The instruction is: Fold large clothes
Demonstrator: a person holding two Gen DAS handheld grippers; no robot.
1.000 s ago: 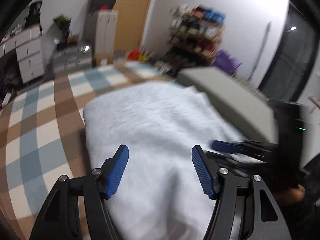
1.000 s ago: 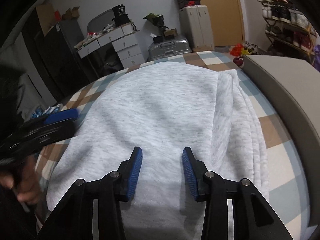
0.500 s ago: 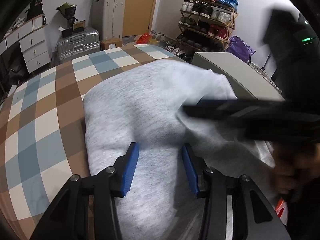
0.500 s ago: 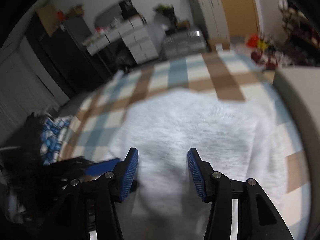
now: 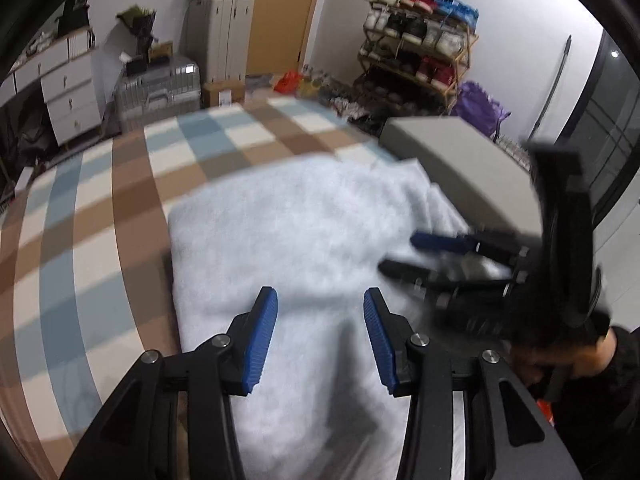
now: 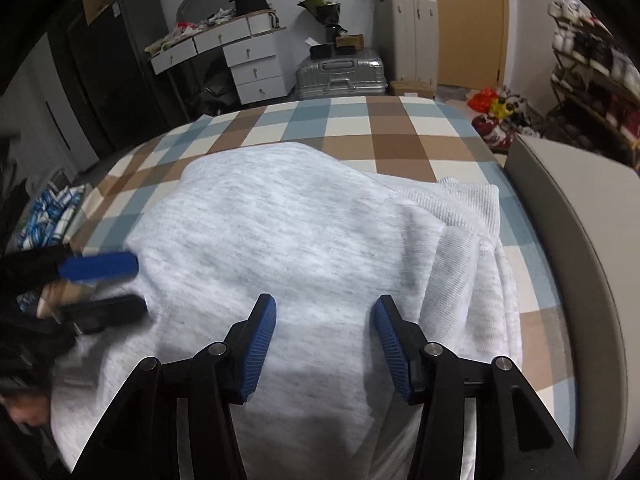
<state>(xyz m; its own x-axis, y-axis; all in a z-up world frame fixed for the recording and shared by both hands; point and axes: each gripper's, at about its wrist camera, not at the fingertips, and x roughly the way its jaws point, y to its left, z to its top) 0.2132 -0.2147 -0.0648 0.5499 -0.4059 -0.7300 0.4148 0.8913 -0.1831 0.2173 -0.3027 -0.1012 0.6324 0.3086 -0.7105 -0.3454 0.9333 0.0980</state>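
— Sweatshirt (image 6: 288, 240): pale grey, folded into a thick bundle, lying on the checked bedspread (image 6: 360, 120) near the bed's right side. What crowds it?

— A grey padded headboard (image 6: 580, 216) runs along the right, just beside the garment's ribbed hem (image 6: 468, 208). On the left, a blue-and-white patterned cloth (image 6: 44, 216) lies at the bed's edge.

— And the tools?

— Left gripper (image 5: 318, 320) hangs over the near part of the bundle, fingers spread, nothing between them. Right gripper (image 6: 324, 328) likewise, parted and empty above the fabric; in the left view it shows blurred over the garment's right edge.

— Room to move?

— Bare bedspread lies beyond the garment's far edge and along its left side. The right side is tight against the headboard.

— The room itself?

— Past the foot of the bed: a silver suitcase (image 6: 340, 74), a white drawer unit (image 6: 256, 68), a tall beige suitcase (image 6: 406, 36), a wooden door (image 6: 468, 20). A shoe rack (image 5: 416, 56) and a purple bag (image 5: 480, 110) stand to the right.
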